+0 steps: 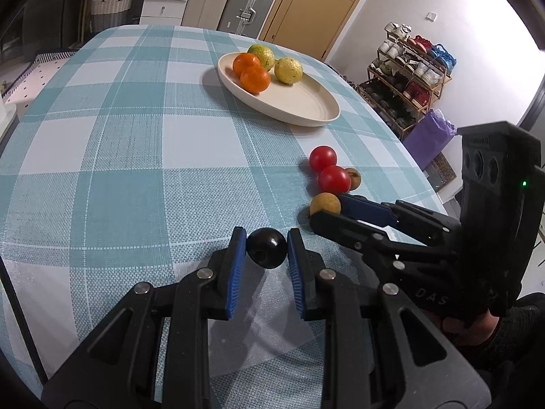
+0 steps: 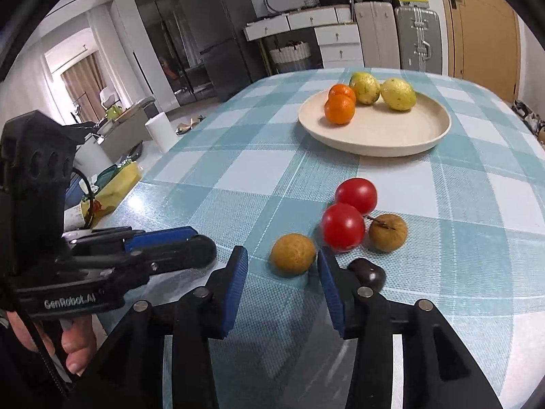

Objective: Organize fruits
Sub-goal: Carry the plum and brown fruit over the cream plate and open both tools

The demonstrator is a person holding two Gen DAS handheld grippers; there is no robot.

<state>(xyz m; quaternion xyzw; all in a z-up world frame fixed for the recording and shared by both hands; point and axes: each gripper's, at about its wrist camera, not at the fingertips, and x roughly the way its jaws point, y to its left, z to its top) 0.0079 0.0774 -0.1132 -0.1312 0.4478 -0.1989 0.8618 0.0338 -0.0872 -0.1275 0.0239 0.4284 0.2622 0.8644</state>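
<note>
- While left hand-held gripper (image 1: 266, 242) pinches dark plum (image 1: 266, 247) at near desk (image 1: 119, 156) edge
- right hand-held gripper (image 2: 282, 266) spread, brown fruit (image 2: 293, 254) loose between pads
- plate (image 2: 391, 136) far, holding citrus

Teal-and-white checked cloth (image 1: 136, 156); cream plate (image 1: 306, 109); orange mandarins (image 1: 255, 78); red tomatoes (image 2: 344, 226); blue pads (image 1: 236, 272).

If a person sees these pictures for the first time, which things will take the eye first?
Most striking is the cream plate at the far side of the checked tablecloth, holding two oranges and two yellow-green fruits. Nearer, two red tomatoes lie among small brown fruits. The left gripper pinches a dark round fruit.
</note>
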